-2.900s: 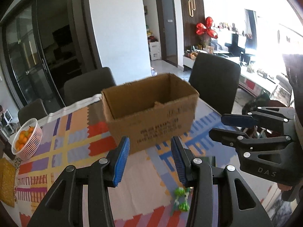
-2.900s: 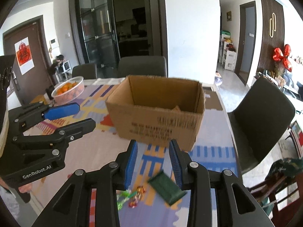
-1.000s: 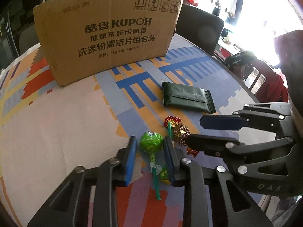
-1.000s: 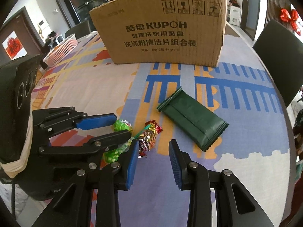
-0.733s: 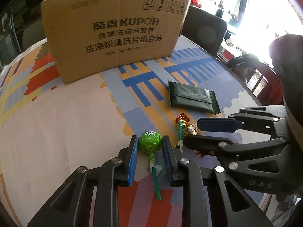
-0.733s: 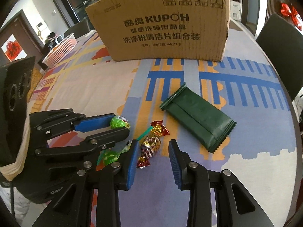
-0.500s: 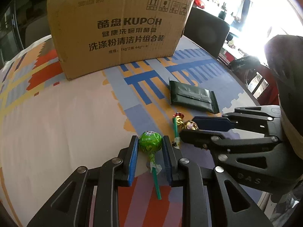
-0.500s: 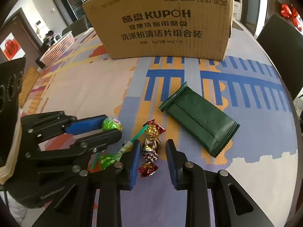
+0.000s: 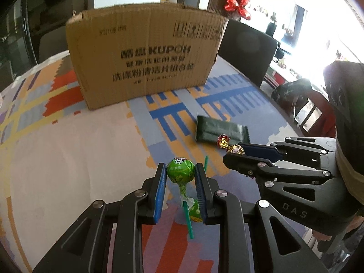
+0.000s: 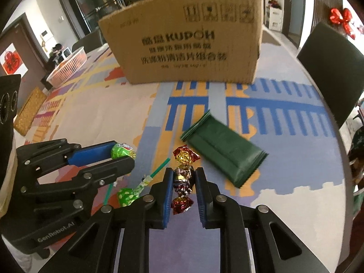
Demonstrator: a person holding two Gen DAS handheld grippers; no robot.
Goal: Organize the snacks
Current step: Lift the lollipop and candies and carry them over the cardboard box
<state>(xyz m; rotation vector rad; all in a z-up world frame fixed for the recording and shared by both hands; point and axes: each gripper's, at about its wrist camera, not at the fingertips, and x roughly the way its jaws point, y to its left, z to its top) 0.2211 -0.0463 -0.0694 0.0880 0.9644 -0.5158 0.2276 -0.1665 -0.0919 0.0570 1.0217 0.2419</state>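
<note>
**Two sweets gripped, none boxed yet**

The left tongs [image 9: 179, 179] were closed on a green lollipop [image 9: 180, 170]; the right tongs [image 10: 183, 183] pinched a foil candy [image 10: 183, 177]. A second lollipop [image 10: 126, 196] lay just left of the right tongs, a green packet [image 10: 224, 153] just ahead to their right. The box [image 10: 182, 36] stood well ahead of both. Judging by this, all four snacks remained to be boxed.

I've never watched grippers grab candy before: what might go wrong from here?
The left gripper pinches only the round green lollipop head, so it may slip out. The right gripper squeezes a crinkly foil candy, which could crush or twist free. A second lollipop lies just under both grippers and may get knocked.
</note>
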